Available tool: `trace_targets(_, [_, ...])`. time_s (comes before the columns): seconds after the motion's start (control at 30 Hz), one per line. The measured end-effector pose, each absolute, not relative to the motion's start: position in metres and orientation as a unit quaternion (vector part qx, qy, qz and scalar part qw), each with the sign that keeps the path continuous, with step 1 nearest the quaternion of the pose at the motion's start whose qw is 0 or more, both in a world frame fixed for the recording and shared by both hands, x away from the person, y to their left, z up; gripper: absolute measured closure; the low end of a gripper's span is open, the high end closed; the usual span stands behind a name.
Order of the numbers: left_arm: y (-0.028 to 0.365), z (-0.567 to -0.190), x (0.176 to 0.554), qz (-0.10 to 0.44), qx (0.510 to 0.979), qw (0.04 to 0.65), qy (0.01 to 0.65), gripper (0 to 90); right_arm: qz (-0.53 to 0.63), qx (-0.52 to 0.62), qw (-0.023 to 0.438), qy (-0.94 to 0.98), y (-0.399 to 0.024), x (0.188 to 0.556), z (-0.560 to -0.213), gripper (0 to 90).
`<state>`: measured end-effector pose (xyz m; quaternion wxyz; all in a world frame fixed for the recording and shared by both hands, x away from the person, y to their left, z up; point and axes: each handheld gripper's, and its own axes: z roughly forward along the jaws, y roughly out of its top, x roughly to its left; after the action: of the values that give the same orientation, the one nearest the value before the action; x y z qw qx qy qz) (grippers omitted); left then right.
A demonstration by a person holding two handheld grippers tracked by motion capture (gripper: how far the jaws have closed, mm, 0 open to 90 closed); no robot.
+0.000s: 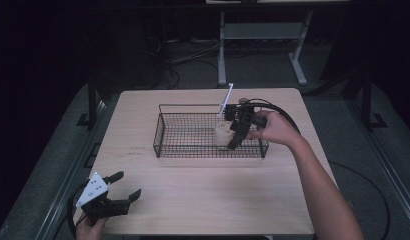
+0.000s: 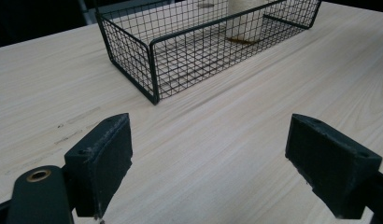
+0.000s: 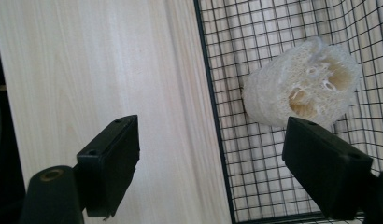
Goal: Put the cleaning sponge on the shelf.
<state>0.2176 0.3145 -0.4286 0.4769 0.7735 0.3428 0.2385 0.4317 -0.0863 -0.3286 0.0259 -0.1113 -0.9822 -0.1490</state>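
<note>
Right tool (image 3: 210, 170) open, straddling basket wall (image 3: 213, 116); loofah (image 3: 301, 84) just inside.

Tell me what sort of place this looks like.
Probably a lab or workshop set up for recording: a bare wooden table holding a wire basket with a loofah, cables on the dark floor, and a white desk frame behind.

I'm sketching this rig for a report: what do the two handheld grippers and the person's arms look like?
Both are black. The left gripper carries a grey three-cornered plate dotted with small marks, plus a black cable. Its fingers are blocky black pads beside a brass-ringed hole. The right gripper trails a thick black cable. Both forearms are bare, with no sleeves in view.
</note>
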Motion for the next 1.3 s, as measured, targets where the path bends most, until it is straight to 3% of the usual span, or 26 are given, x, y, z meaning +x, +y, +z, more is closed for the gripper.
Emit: trace_targets(1.3, [0.313,-0.429,0.217,0.240,0.775,0.473,0.343,14.1,-0.161,-0.132,0.034,-0.977,-0.137,0.382,-0.363,18.3])
